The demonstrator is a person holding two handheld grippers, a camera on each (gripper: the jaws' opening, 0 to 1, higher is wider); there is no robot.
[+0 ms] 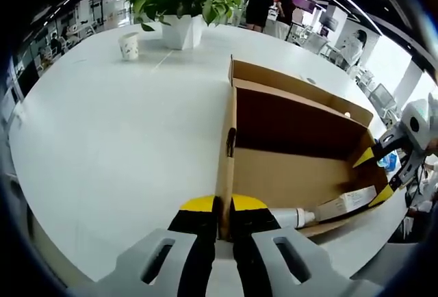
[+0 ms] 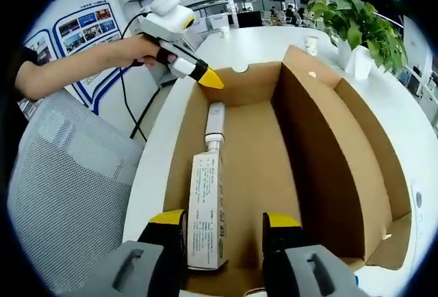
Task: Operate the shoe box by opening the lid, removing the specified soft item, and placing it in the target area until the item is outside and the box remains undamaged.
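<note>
Two grippers work the open shoe box (image 1: 294, 167) on the tabletop (image 1: 123, 133). The left gripper (image 1: 224, 204) pinches its end wall. The right gripper (image 2: 224, 223) stands with jaws spread over the tube (image 2: 213, 124) and carton (image 2: 207, 208).

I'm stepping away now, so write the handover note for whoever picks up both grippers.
Left gripper: shut on the end wall of the open shoe box.
Right gripper: open, jaws either side of the near end of the small carton on the box floor; a white tube lies beyond it.
Done: lid open.
Left: grip the item, lift it out, place it on the white table.
</note>
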